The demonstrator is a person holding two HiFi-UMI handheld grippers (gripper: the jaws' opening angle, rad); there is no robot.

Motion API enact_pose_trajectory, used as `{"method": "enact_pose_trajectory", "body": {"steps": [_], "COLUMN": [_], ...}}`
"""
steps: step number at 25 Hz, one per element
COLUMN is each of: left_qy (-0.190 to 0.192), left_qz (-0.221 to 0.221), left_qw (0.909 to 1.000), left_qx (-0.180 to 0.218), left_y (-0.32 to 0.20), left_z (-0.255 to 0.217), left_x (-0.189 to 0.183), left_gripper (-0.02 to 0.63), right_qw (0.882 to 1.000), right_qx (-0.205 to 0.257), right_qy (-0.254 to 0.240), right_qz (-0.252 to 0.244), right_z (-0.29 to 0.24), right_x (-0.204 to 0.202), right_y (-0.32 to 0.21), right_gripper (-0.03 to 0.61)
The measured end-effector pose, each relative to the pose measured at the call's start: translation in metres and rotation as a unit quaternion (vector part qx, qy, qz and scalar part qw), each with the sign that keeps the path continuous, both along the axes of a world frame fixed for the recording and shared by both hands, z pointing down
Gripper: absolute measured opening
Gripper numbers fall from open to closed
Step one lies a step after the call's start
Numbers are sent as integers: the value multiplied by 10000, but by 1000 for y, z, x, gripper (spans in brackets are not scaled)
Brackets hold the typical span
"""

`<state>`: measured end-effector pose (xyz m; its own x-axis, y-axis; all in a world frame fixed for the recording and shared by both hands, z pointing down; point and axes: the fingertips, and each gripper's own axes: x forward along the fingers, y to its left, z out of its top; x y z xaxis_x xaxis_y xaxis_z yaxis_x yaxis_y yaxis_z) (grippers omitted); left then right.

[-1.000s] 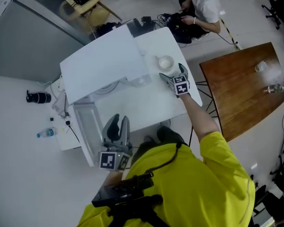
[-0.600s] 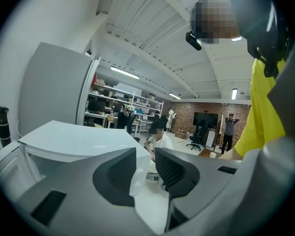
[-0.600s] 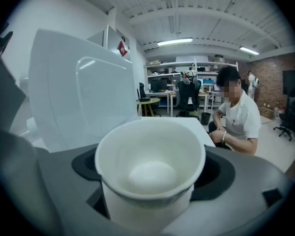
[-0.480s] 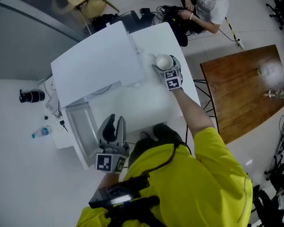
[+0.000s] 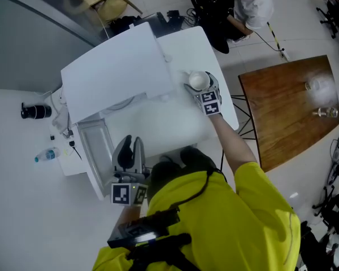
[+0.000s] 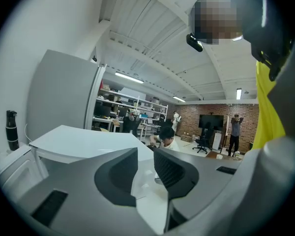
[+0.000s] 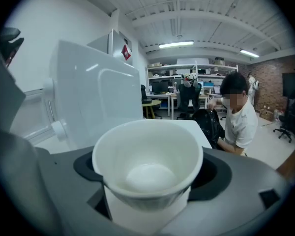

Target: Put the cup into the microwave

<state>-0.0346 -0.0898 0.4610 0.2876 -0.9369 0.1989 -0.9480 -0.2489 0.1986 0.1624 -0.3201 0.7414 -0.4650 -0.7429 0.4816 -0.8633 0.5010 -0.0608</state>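
Two risks are standing out as I am watching from here: the cup (image 7: 147, 154) is tapering toward its base and looking smooth and glazed, so it could be slipping down out of the grasp if the squeeze is too light. Its flared rim could also be clipping the microwave (image 5: 113, 72) at the cavity's edge if I am swinging it in too low or too wide. I am seeing the right gripper (image 5: 201, 84) with its dark fingers (image 7: 83, 168) closed against both sides of this white, round, empty cup. The cup is sitting at the right of the white surface (image 5: 189, 41), just beside the microwave's right end; I cannot tell whether its base is clear of the surface. The left gripper (image 6: 145, 168) is waiting near the open door (image 5: 99, 148), its ribbed fingers (image 6: 171, 171) standing slightly apart with nothing between them. The microwave is reading as a boxy, matte white shell.
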Motion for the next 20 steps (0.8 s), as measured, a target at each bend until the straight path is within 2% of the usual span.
{"method": "enact_pose_trajectory", "body": {"steps": [5,11,15,20], "left_qy": [103,39,65,141], "left_qz": [-66,-96,-273,-482], "left_qw": [9999,9999,9996,9986], "left_qx": [-14,16,86,192], "left_y": [18,44,61,83], "left_z": [-5,-9,-13,-17], "left_x": [-16,-51,-79,-116], "left_gripper": [97,97,97,97], "right_qw": [9998,9991,9975,9917], "right_qx": [168,150,135,259], "right_qy": [-136,-355,-496,-557], "right_qz": [-32,-177,-480,-1132], "right_z": [-60,-143,-175,-181], "right_x": [0,-31,-70,-146], "right_y": [73,181,226,234], "right_gripper": [488,486,486,486]}}
